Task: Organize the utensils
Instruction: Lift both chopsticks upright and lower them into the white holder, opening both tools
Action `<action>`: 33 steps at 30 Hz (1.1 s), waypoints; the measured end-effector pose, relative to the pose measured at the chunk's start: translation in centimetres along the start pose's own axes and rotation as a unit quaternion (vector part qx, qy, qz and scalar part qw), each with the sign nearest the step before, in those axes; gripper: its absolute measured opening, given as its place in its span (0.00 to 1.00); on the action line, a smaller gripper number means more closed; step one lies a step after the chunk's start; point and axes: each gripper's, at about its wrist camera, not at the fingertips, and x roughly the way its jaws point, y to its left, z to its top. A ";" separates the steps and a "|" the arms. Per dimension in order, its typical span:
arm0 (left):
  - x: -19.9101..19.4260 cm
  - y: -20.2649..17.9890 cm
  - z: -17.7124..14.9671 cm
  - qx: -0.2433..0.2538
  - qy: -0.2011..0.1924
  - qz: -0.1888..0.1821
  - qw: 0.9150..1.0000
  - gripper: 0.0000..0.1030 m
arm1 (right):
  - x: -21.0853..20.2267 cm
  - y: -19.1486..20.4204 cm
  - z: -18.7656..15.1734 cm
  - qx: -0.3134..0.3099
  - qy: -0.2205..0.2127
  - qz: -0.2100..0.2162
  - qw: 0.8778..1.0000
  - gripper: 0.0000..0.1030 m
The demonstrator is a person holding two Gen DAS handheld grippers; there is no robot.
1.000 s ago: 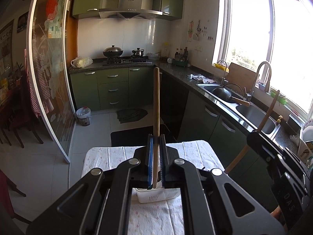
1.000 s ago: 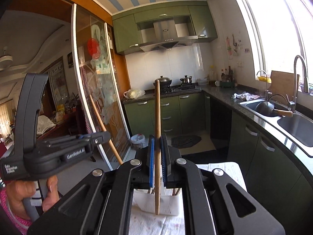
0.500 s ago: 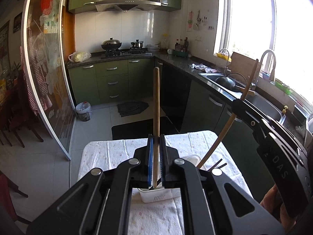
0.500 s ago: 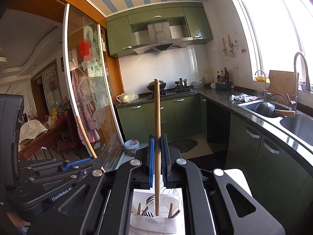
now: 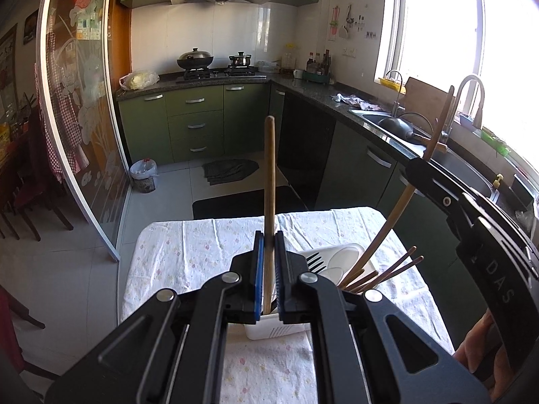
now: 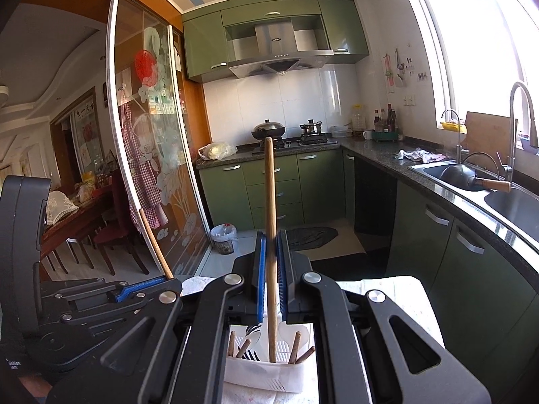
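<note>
My left gripper (image 5: pixel 268 276) is shut on a wooden stick-like utensil (image 5: pixel 269 185) held upright, its lower end at the white utensil holder (image 5: pixel 276 328) on the table. My right gripper (image 6: pixel 270 276) is shut on another wooden utensil (image 6: pixel 270 222), its lower end inside the white holder (image 6: pixel 269 375). The holder holds wooden chopsticks (image 5: pixel 384 274), a black fork (image 5: pixel 315 262) and white spoons (image 5: pixel 340 257). The right gripper's body (image 5: pixel 471 232) shows at the right of the left wrist view; the left gripper's body (image 6: pixel 84 306) shows at the left of the right wrist view.
The small table has a white flowered cloth (image 5: pixel 188 252). Beyond it are green kitchen cabinets (image 5: pixel 195 124), a stove with pots (image 5: pixel 215 64), a sink with a pan (image 5: pixel 401 126) on the right, and a glass sliding door (image 5: pixel 77 118) on the left.
Both grippers have come lower toward the holder with their wooden utensils. The right utensil's lower end has gone down into the holder, and the holder's contents now show in both views.
</note>
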 end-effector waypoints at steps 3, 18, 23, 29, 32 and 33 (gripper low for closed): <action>0.2 -0.1 -0.2 0.003 0.001 -0.001 1.000 0.06 | 0.2 0.0 -0.3 -0.001 -0.001 -0.002 1.000 0.07; 2.3 -0.5 -1.0 0.006 0.017 -0.003 1.000 0.06 | 2.4 0.4 -2.2 -0.013 0.023 -0.010 1.000 0.07; 2.7 -0.3 -1.1 0.008 0.021 -0.005 1.000 0.06 | 3.0 0.5 -2.8 -0.017 0.031 -0.008 0.999 0.07; 3.1 -0.3 -1.3 0.008 0.025 -0.006 1.000 0.06 | 3.3 0.7 -3.0 -0.018 0.033 -0.005 0.999 0.08; 3.2 -0.3 -1.3 0.008 0.026 -0.006 1.000 0.06 | 3.0 0.8 -3.0 -0.022 0.029 -0.008 0.999 0.10; 3.1 -0.3 -1.3 0.008 0.026 -0.006 1.000 0.06 | 2.8 0.7 -3.0 -0.022 0.026 -0.010 0.999 0.15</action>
